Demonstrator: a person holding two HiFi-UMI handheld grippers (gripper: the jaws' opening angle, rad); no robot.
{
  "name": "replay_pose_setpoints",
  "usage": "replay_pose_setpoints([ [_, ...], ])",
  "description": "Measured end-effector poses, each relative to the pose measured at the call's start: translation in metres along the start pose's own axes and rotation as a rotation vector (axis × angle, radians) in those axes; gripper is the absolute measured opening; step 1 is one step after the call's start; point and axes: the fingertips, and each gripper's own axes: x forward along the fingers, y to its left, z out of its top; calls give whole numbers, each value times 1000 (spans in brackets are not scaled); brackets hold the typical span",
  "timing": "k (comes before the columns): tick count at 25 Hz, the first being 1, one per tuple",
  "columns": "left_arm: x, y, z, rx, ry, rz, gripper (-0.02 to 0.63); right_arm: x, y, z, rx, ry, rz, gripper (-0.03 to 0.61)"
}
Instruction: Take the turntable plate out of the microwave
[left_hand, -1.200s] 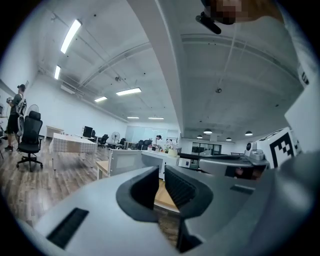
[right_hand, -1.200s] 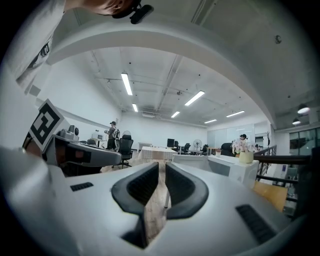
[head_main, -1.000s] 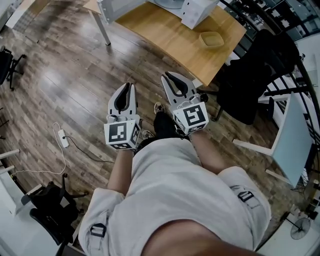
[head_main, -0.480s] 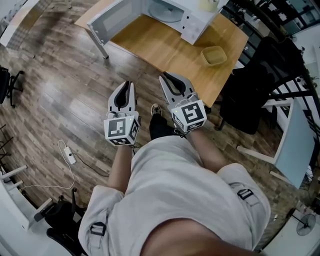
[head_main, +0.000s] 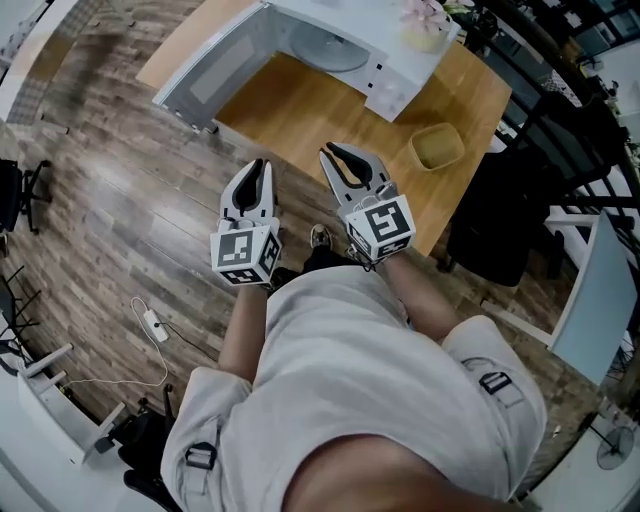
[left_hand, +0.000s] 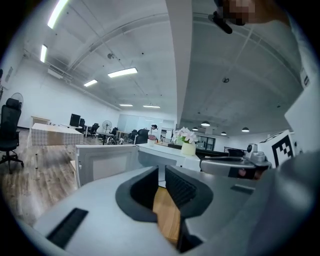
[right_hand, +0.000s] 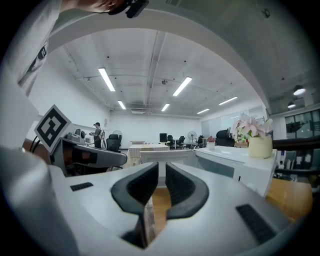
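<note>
Counter (head_main: 300, 110): closer than a second ago; I'm closing in, but it is not yet within reach.
Microwave (head_main: 400, 75): on the counter, with its door (head_main: 205, 72) open, left of my path.
Plate (head_main: 330, 48): inside the microwave, untouched.
Left gripper (head_main: 254, 168), right gripper (head_main: 337, 152): both empty, jaws barely parted.
Bowl (head_main: 438, 147): right of the microwave, off my path.

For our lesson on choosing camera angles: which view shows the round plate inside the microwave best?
The head view: it looks down into the open microwave, where the plate lies in plain sight. Both gripper views show only the microwave's outside and its open door; the plate cannot be seen in either.
</note>
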Motion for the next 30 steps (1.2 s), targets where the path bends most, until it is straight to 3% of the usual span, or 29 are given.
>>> replay_pose_setpoints([
  [11,82,23,0,16,104,-88,57,57,-55,-14,93,25,-91,52],
  [24,204,60,-3,35,250,-374,60,127,-109,-40,176,106,-351,52],
  [30,242,78,-16,-72,304,-473,60,151,-119,-58,199,171,-446,54],
])
